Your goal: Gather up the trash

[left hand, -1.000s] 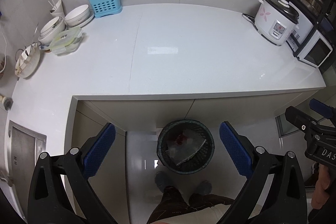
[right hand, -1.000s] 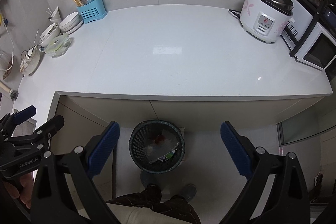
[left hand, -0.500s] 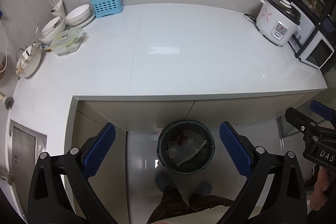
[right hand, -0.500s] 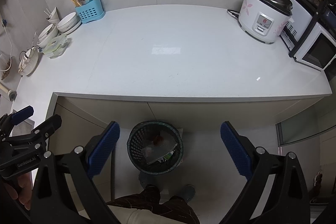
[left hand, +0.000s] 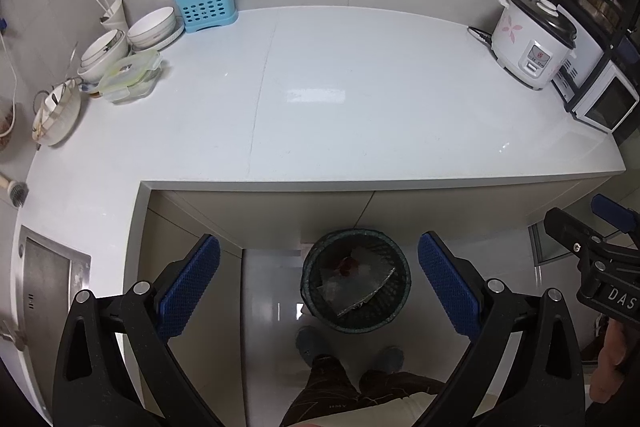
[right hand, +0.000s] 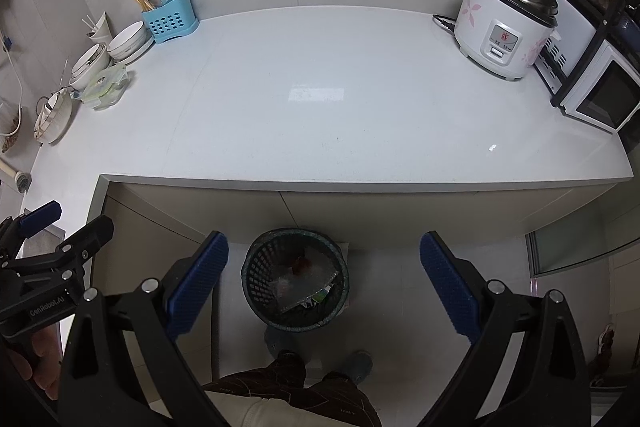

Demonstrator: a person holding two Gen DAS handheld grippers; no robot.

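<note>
Above bin (left hand: 356,281), L gripper (left hand: 319,281) & R gripper (right hand: 324,281) both spread, empty; counter (left hand: 360,107) seems trash-free, so risk = grabbing dishes (left hand: 120,55) instead

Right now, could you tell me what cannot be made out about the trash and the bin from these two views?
- Trash basket: lower contents hidden under a clear crumpled sheet, both views.
- Red scrap: too small to identify.
- Sink: cut off by the left-wrist view's edge.
- Floor by the basket: partly hidden by the fingers.

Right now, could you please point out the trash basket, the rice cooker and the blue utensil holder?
trash basket (left hand: 394,301): left wrist view, mesh wall.
rice cooker (right hand: 476,27): right wrist view, white body.
blue utensil holder (left hand: 206,7): left wrist view, perforated front.
</note>
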